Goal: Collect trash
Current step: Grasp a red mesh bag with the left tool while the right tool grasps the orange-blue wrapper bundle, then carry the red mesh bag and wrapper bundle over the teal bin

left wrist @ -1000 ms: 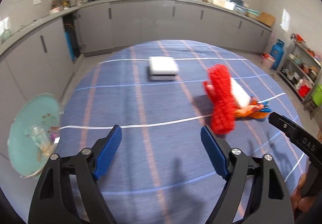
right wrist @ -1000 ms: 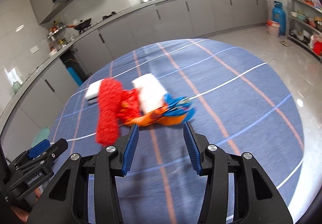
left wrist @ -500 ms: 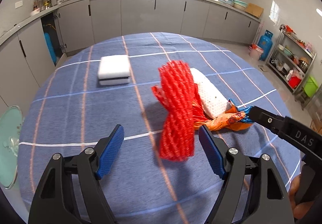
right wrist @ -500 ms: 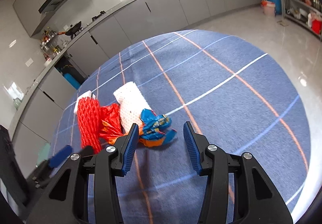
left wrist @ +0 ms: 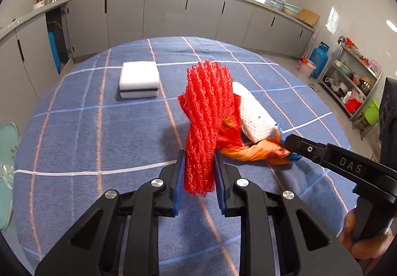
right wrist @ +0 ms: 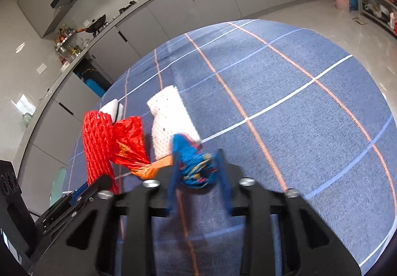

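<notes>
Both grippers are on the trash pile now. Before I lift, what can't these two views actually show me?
- Right gripper on the blue wrapper: fingers motion-blurred in the right wrist view, so grip firmness is unclear.
- White foam net: near end hidden under the orange wrapper, left wrist view.
- White sponge: mostly hidden behind the red mesh net, right wrist view.
- No trash bin visible anywhere.

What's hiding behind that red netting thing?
Behind the red mesh sleeve, pinched by the left gripper, lie a crumpled red wrapper and a white foam net. Farther back sits a white sponge. The mesh covers the wrapper's near part.
</notes>
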